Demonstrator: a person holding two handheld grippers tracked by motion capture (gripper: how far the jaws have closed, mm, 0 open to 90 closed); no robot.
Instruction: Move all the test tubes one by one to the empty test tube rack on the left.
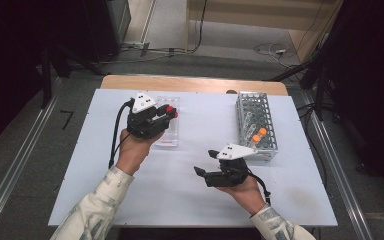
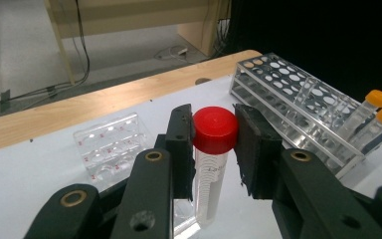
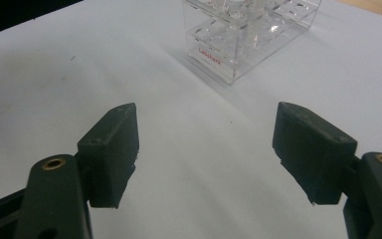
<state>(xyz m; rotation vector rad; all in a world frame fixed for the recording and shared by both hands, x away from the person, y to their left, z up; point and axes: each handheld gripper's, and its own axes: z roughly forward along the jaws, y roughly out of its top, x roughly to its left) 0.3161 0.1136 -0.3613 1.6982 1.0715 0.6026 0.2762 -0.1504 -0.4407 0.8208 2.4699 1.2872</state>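
Note:
My left gripper [image 2: 214,144] is shut on a clear tube with a red cap [image 2: 215,130], its pads pressing the cap from both sides. From above, the left gripper [image 1: 169,114] holds the red-capped tube [image 1: 170,110] over a small clear rack [image 1: 169,131]. That small rack [image 2: 112,149] lies behind the jaws in the left gripper view. My right gripper [image 1: 204,162] stands open low over the white table, nothing between its jaws. In the right gripper view the right gripper [image 3: 206,149] points toward the small clear rack [image 3: 248,35].
A long clear tube rack [image 1: 255,125] stands at the right with two orange-capped tubes [image 1: 259,134] in its near end; those orange-capped tubes [image 2: 375,117] lean in the long rack [image 2: 298,102]. The white table [image 1: 200,200] ends at a wooden edge [image 1: 190,84] at the back.

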